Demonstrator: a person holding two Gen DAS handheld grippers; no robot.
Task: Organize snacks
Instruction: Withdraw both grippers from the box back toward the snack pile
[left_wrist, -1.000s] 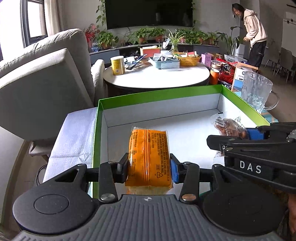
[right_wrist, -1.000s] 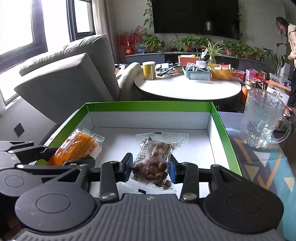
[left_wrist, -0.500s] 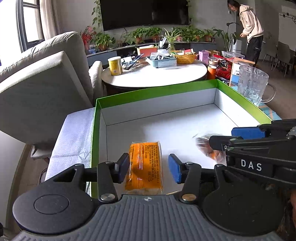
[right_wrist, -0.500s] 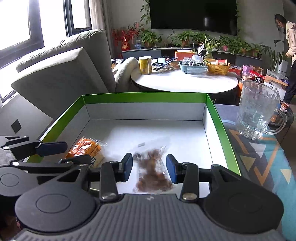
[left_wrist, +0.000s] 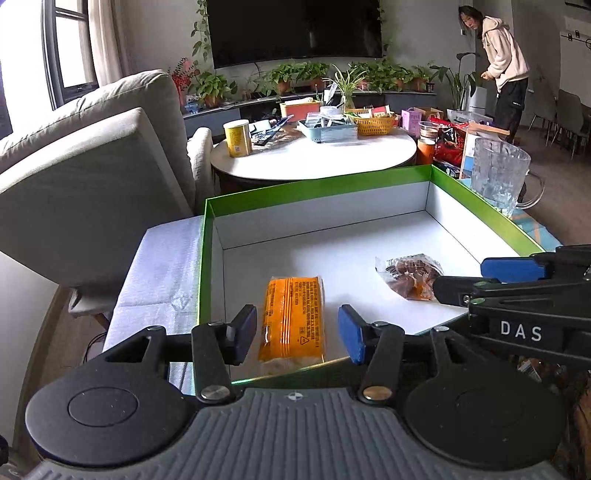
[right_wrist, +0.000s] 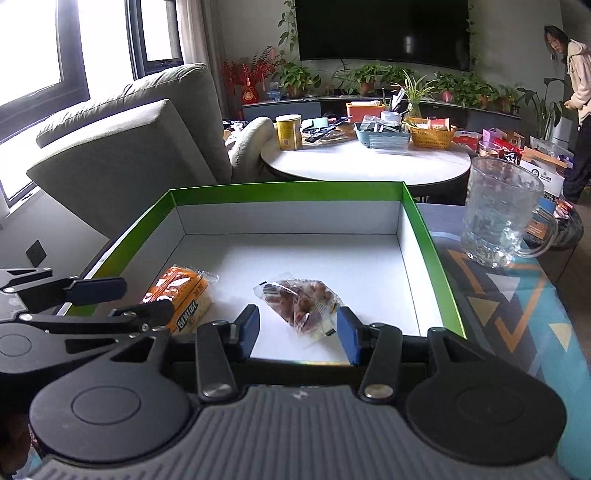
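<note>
An orange snack pack lies flat on the floor of the green-rimmed white box, near its front edge. My left gripper is open above it, jaws apart and holding nothing. A clear bag of brown nuts lies in the box to the right of the orange pack. My right gripper is open over the bag and holds nothing. The nut bag also shows in the left wrist view, partly behind the right gripper's body. The box's rim shows in the right wrist view.
A glass mug stands right of the box on a patterned cloth. A grey sofa is at the left. A round white table with clutter stands behind the box. A person stands far right.
Both grippers opened and let go of their snacks. The orange pack and the nut bag now lie on the box floor. Both grippers have pulled back and up.
</note>
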